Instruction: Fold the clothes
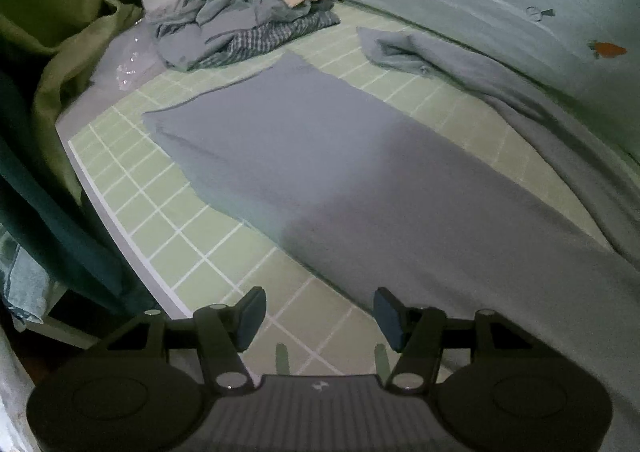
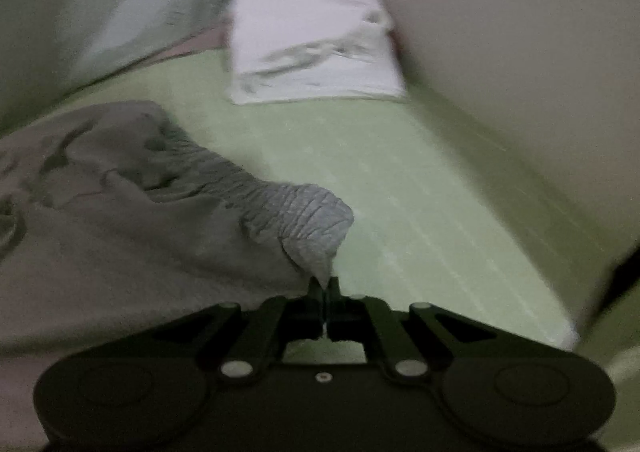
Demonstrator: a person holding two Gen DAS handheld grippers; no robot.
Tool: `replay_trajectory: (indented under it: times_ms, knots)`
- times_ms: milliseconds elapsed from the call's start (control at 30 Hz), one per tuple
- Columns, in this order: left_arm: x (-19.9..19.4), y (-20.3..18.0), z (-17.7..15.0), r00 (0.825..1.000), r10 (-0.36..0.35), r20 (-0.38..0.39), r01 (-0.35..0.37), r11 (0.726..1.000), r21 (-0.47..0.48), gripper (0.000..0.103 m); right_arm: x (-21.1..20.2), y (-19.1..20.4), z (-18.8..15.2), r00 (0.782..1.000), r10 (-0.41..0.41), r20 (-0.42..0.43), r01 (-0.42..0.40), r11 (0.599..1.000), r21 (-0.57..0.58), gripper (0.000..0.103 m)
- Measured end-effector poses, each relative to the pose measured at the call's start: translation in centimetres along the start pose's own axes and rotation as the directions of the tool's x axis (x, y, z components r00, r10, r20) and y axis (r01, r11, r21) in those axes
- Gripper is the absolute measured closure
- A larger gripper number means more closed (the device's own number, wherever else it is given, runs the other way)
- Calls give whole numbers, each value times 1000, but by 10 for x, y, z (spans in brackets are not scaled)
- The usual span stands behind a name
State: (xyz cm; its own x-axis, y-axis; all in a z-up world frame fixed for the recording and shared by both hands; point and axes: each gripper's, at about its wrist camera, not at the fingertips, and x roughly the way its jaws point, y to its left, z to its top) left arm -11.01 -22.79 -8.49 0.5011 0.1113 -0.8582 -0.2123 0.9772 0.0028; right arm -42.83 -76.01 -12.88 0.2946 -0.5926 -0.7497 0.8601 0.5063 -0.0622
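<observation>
A grey garment [image 1: 320, 156] lies flat on the green checked sheet [image 1: 160, 220], stretching from mid-left to the lower right in the left wrist view. My left gripper [image 1: 320, 316] is open and empty, hovering over the sheet beside the garment's near edge. In the right wrist view my right gripper [image 2: 323, 288] is shut on the ribbed elastic waistband [image 2: 304, 220] of the grey garment [image 2: 120, 236] and holds that corner lifted above the sheet. The view is blurred.
A pile of crumpled clothes [image 1: 244, 12], beige on top, sits at the far end. A pale quilt [image 1: 500, 12] runs along the right. Green and teal curtains [image 1: 60, 52] hang left. A stack of folded white cloth [image 2: 312, 36] lies ahead by the wall [image 2: 520, 52].
</observation>
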Motion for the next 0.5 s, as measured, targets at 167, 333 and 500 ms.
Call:
replay_trajectory:
  times_ms: [167,333,500]
  knots:
    - [22,21,15,999,11,-31,-13,999,-43,37,-2,-18,-8,995,-81,-54,87,989,119,95]
    - [52,44,39,997,13,-74,-19,997,-79,36,-20,3,-11,991,-131,-41,135,981,140,49]
    - [82,62,68,994,22,-105,-34,993,-113,36,-44,44,-17,990,-137,-35,141,981,132,36]
